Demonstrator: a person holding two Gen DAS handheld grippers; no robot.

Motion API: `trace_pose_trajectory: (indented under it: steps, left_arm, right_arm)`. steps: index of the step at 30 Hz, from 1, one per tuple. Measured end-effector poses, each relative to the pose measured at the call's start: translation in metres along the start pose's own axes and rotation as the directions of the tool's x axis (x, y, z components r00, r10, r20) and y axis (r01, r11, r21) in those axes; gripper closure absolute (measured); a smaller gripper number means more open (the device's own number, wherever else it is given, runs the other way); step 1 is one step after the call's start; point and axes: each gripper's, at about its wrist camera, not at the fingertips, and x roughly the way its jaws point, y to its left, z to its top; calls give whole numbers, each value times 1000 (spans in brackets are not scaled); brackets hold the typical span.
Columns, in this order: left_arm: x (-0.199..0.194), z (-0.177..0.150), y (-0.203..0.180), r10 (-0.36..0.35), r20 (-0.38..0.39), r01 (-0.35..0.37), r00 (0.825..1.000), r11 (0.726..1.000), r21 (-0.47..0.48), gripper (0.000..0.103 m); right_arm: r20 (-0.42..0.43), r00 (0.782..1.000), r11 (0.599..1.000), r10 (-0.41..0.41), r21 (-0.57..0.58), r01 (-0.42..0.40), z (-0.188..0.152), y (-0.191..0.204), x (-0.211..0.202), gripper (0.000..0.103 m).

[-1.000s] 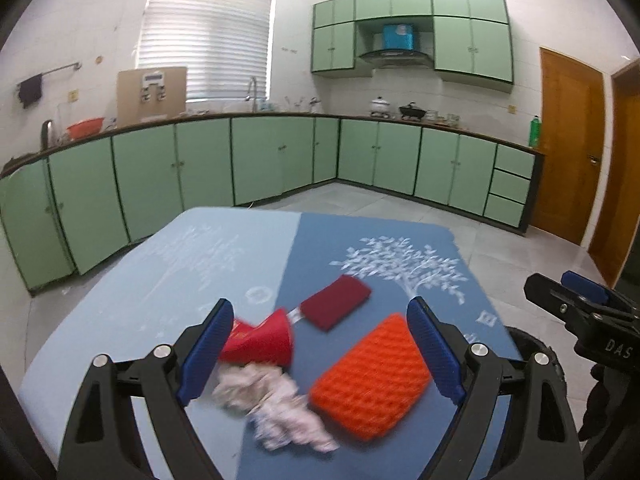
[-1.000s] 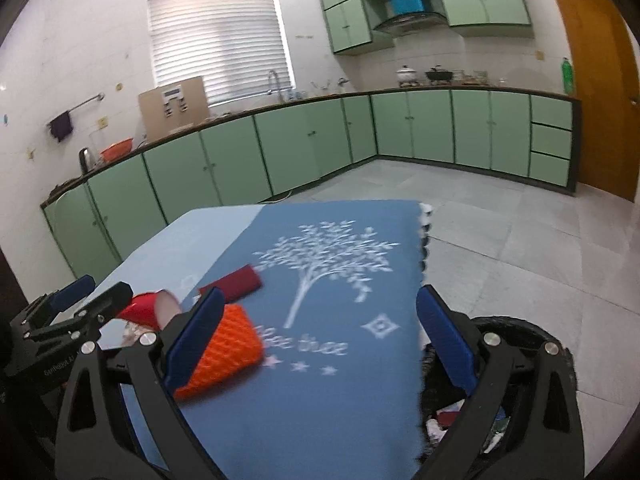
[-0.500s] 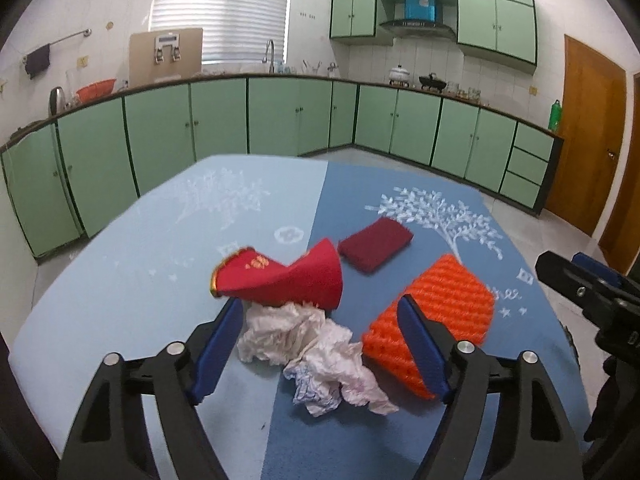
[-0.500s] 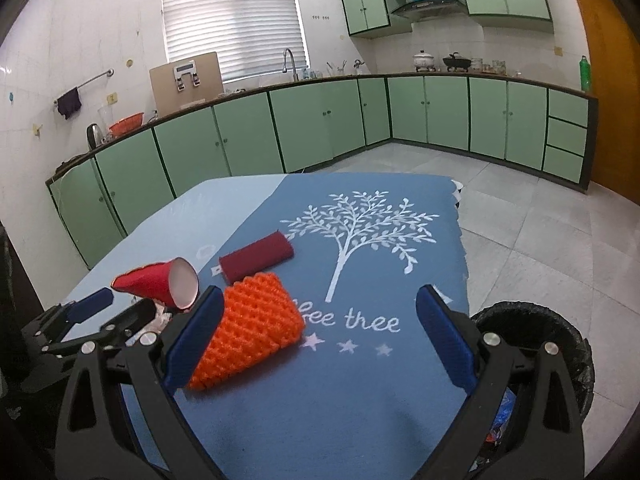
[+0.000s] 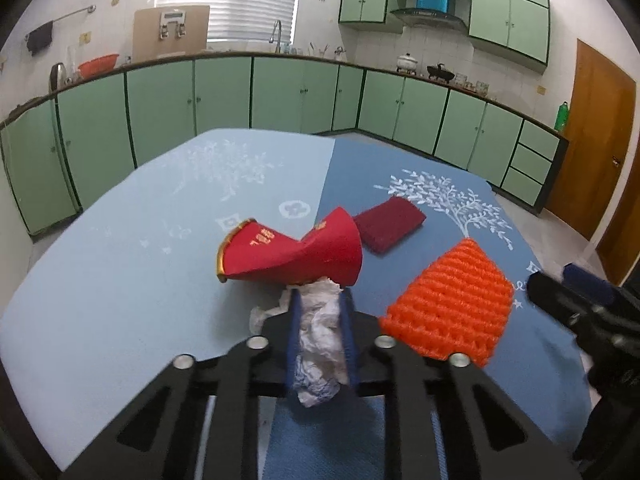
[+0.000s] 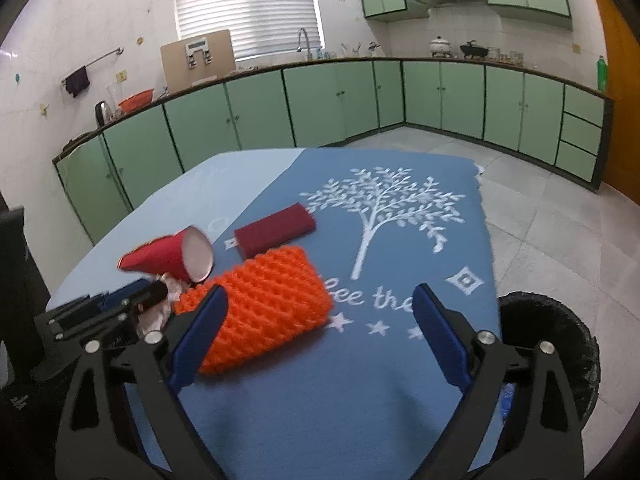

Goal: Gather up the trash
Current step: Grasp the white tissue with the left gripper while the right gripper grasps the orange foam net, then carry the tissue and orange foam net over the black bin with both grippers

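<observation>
Left gripper [image 5: 320, 312] just closed, fingers [image 5: 294, 328] pinching crumpled tissue [image 5: 320, 332] near the counter's [image 5: 120, 272] near edge. Right gripper [image 6: 320, 328] open, closing slightly, orange mesh sleeve [image 6: 264, 304] against its left finger.

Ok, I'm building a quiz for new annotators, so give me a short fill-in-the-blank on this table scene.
1. The left gripper is shut on the crumpled ____.
2. The red paper cup lies on its ____.
3. The right gripper is ____, with the orange foam net beside its left finger.
4. The black trash bin stands on the ____ beside the table.

Missing words: tissue; side; open; floor
</observation>
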Motion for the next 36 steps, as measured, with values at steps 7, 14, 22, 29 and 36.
trace_pose_trajectory:
  steps: [7, 14, 22, 29, 36]
  left_arm:
    - [-9, 6, 7, -8, 29, 8, 1000, 1000, -11, 96]
    - [-9, 5, 7, -13, 32, 14, 999, 1000, -6, 96]
    - [-22, 11, -1, -38, 69, 37, 997, 999, 10, 96]
    - [-38, 23, -17, -79, 111, 76, 991, 997, 29, 96]
    - [-54, 35, -37, -138, 153, 131, 979, 990, 58, 96]
  right_arm:
    - [-67, 998, 1000, 2, 1, -2, -2, 6, 16, 17]
    - [-135, 986, 995, 103, 4, -103, -5, 10, 28, 64]
    - [-77, 986, 989, 149, 4, -149, -1, 9, 7, 82]
    - [-10, 995, 995, 102, -16, -102, 17, -2, -20, 82]
    - [62, 997, 999, 37, -21, -36, 32, -21, -50, 82]
